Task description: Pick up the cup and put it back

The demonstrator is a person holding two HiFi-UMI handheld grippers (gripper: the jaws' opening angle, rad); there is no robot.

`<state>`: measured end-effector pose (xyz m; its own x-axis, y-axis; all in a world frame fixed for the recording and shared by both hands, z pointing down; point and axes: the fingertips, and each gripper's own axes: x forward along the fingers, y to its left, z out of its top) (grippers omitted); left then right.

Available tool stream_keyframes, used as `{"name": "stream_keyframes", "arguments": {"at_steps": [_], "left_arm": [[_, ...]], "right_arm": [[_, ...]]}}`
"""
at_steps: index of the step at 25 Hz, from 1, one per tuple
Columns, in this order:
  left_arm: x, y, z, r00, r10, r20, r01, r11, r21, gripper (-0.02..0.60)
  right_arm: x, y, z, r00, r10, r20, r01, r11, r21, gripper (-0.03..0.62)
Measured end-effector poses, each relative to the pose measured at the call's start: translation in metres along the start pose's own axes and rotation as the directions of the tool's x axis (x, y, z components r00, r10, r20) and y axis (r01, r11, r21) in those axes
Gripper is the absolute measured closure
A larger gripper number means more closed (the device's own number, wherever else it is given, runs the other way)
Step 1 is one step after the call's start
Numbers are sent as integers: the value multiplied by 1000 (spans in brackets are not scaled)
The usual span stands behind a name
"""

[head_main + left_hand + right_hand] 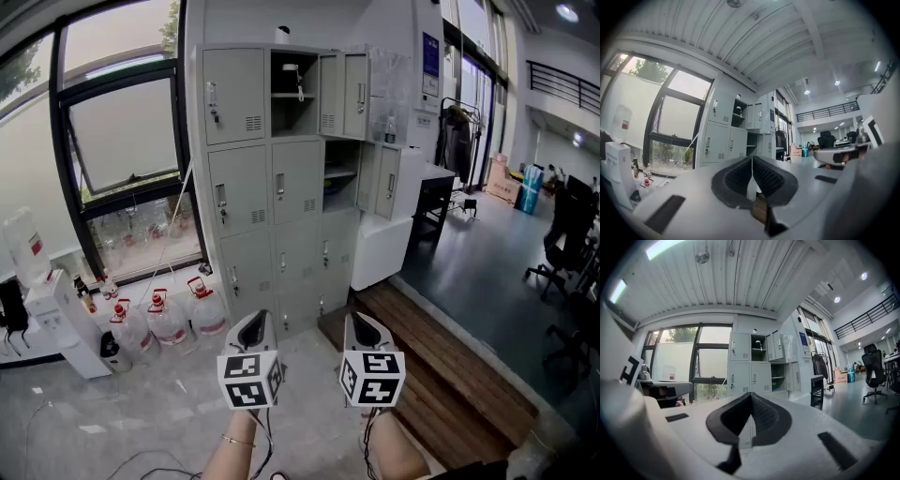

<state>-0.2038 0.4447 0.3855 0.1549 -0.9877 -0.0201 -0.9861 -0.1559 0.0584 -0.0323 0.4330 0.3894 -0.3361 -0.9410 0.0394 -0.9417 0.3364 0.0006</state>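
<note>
1. Nearby, at the left, water jugs (pixel 169 323) stand on the floor before the window; a careless step toward the lockers (pixel 281 187) could knock one over.
2. The left gripper (pixel 253 323) is fully closed and empty; if it reaches the cup like this, it would shove rather than grasp.
3. The cup (pixel 293 69), as far as I can tell the small pale thing in the open top compartment, sits far off and high; a poor grip could drop it.
4. The right gripper (pixel 364 323) is likewise closed, holding nothing.
5. The wooden strip (pixel 441 375) at the right could trip a foot.
</note>
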Motion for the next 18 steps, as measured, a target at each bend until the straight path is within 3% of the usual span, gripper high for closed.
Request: {"name": "stream_keyframes", "arguments": {"at_steps": [9,18], "left_arm": [[30,22,-1,1000,-10,-7,10,1000,-3,569],[86,69,2,999,-40,-2,40,999,17,569]], "right_arm": [[35,8,-3,1000,21,-8,-21,999,34,602],[105,19,-3,999,-25,-20,26,999,30,602]]}}
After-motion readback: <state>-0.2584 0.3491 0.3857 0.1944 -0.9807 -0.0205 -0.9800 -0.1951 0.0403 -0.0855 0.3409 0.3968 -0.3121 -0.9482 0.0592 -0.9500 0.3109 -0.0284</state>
